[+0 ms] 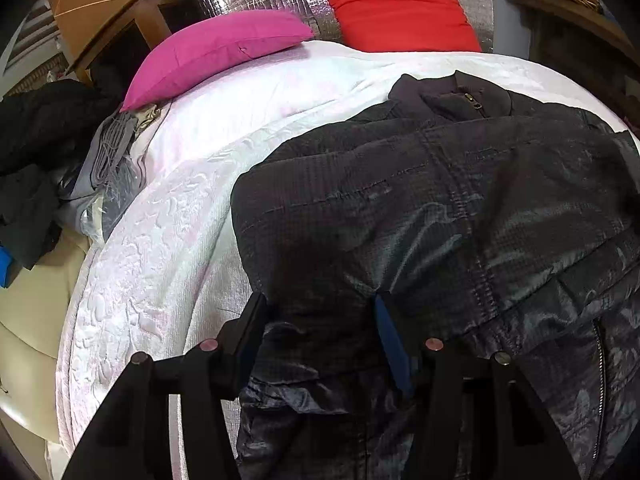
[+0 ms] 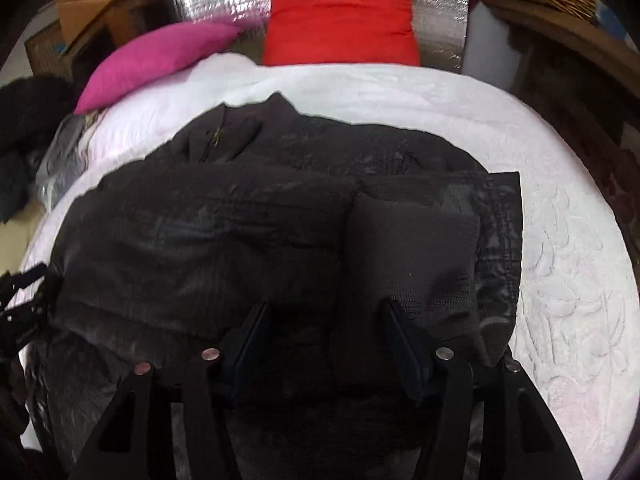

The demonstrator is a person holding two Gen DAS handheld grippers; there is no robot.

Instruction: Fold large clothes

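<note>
Fingers [image 1: 256, 332] of the left gripper [image 1: 320, 320] stand part-way apart with a bunched fold of the dark quilted shiny jacket [image 1: 420, 208] between them; pads seem to bear on the cloth at the near hem, so I read a grip on it, though the bulk hides the contact. Right gripper [image 2: 326, 328]: fingers [image 2: 404, 340] also part-way apart, over a matt dark folded-in panel, likely a sleeve [image 2: 412, 240]; picture blurred, no clear pinch, cannot tell whether anything is held. Jacket lies spread on the white textured bed cover [image 2: 560, 240], collar and zip [image 1: 476, 104] at the far end toward the red cushion [image 1: 396, 8] and magenta pillow [image 1: 216, 48], hem nearest both grippers. Long axis runs away from the fingers, hem to collar. Both sides look turned in already, so the bundle reads as a long strip. Judgement: next fold goes lengthwise, hem carried toward collar; both hands sit at the hem, left at the outer near corner, right over the sleeve side. Loose dark clothes [image 1: 36, 140] heaped off the bed's left edge.
</note>
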